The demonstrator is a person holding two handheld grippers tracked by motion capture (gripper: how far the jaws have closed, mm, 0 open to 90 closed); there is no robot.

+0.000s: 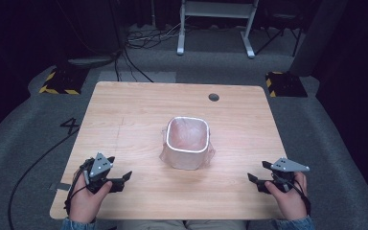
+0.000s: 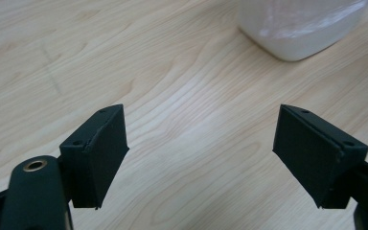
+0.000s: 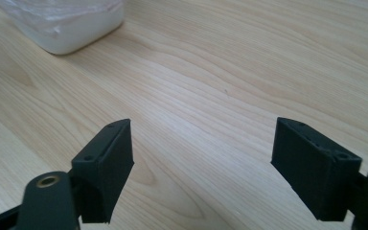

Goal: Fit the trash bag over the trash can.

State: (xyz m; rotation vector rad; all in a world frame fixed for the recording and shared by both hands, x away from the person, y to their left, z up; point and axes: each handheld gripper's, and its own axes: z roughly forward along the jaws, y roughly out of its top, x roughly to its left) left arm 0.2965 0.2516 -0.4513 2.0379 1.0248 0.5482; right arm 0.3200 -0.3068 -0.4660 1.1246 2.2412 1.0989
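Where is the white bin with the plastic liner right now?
In the high view the white bin stands near the middle of the table, between and beyond the left gripper and right gripper.

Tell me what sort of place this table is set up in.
Probably a lab or recording studio rather than a home. The wooden table stands on grey carpet among dark curtains, loose cables trail across the floor, and yellow-and-black striped bases sit at its far corners.
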